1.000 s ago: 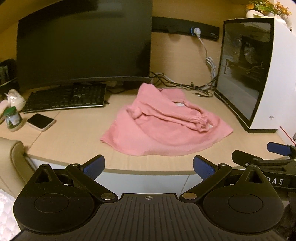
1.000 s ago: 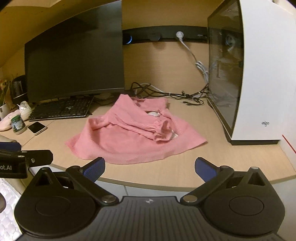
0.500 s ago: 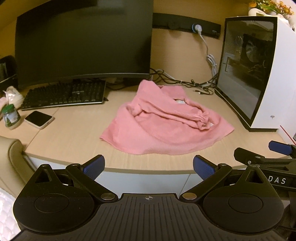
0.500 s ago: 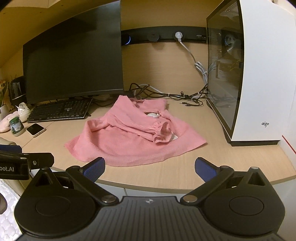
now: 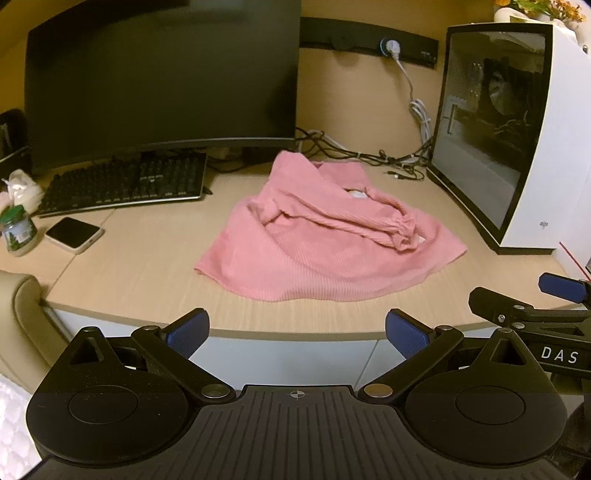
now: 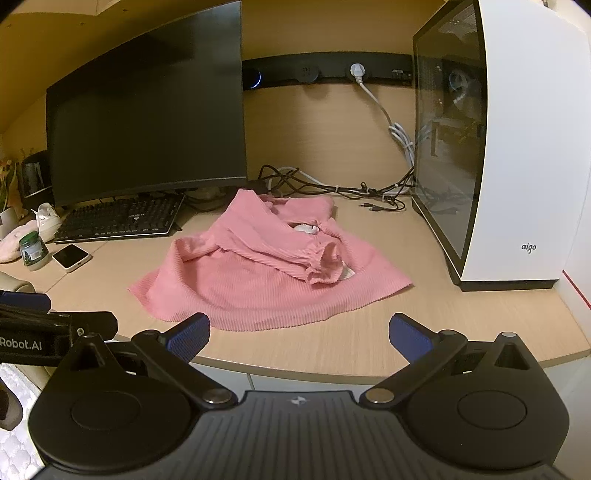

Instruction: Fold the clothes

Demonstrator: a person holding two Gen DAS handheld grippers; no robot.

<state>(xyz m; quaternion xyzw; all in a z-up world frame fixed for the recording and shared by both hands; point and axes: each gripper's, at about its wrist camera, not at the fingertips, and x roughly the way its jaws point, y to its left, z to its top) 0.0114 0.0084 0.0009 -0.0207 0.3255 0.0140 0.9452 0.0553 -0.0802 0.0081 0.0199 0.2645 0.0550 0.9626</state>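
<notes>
I hold my left gripper and right gripper spread wide and empty at the near edge of the pale wooden counter. The crumpled pink ribbed knit garment lies mid-counter between the black keyboard and the white glass-sided computer case. Only my left view shows orange flowers atop the case.
</notes>
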